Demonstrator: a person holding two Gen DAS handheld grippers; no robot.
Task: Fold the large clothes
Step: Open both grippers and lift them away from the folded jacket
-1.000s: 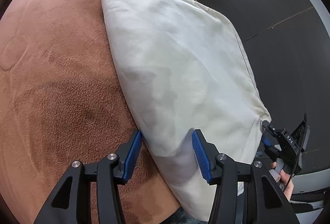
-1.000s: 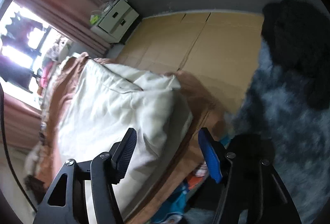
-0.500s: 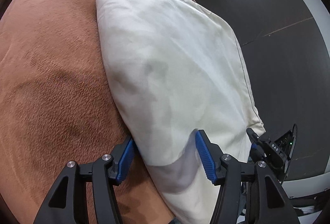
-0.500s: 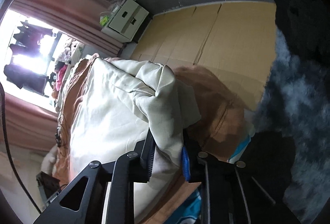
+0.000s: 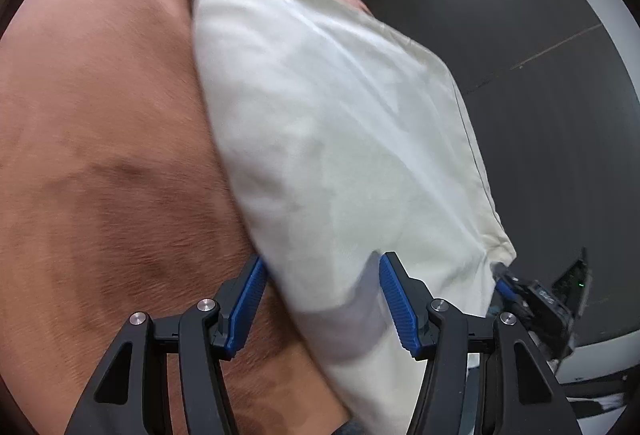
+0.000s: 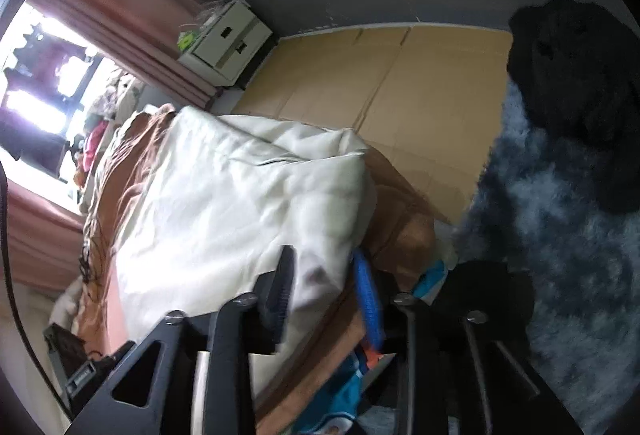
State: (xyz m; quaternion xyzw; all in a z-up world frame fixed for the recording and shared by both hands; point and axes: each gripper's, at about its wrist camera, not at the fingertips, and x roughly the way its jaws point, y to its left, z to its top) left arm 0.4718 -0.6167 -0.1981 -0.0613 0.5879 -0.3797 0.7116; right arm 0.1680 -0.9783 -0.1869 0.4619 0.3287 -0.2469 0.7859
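Observation:
A large cream-white cloth [image 5: 340,139] lies folded on a brown blanket [image 5: 100,155] covering the bed. My left gripper [image 5: 320,287] is open, its blue pads either side of the cloth's near edge, not closed on it. In the right wrist view the same cloth [image 6: 224,203] lies along the bed's edge. My right gripper [image 6: 324,287] is shut on the cloth's near corner, the fabric bunched between its pads. The right gripper also shows in the left wrist view [image 5: 536,299], at the cloth's right corner.
A white bedside cabinet [image 6: 228,39] stands by pink curtains [image 6: 120,31]. Tan floor panels [image 6: 400,107] lie beyond the bed. A dark shaggy rug [image 6: 560,235] and a black fluffy object [image 6: 576,75] are at right. Coloured items [image 6: 344,387] lie under the bed edge.
My right gripper closed on the cloth's corner from open a second ago and has kept hold. The left gripper stayed open and shifted slightly along the cloth's edge.

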